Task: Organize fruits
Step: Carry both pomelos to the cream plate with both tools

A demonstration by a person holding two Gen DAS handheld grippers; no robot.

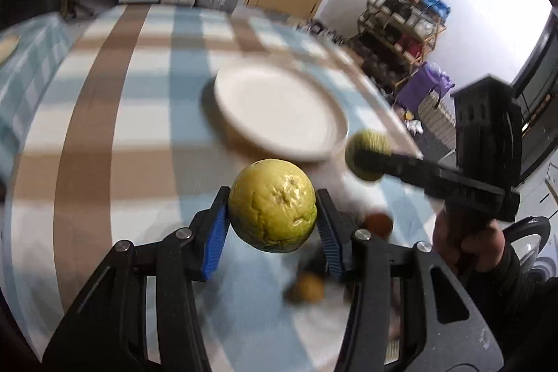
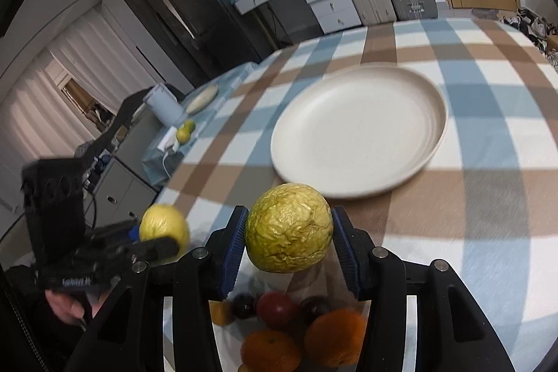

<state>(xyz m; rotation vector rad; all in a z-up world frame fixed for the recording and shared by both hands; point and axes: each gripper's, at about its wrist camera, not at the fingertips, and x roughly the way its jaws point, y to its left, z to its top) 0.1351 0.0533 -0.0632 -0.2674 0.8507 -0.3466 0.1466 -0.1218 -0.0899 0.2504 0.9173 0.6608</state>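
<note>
Left gripper (image 1: 272, 218): clamped on smooth yellow-green fruit (image 1: 272, 205), raised above checked tablecloth (image 1: 104, 128).
Right gripper (image 2: 288, 234): clamped on wrinkled yellow fruit (image 2: 288, 227), near white plate (image 2: 359, 131).
Remaining fruits (image 2: 303, 330): clustered below right gripper.

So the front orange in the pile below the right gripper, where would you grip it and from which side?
Take the front orange across its widest middle, coming down from above. It is round, so only a grip across the full width seems secure. A second orange and a red fruit look crowded against it, leaving the top as the free side. The right gripper already holds a wrinkled yellow fruit.
</note>
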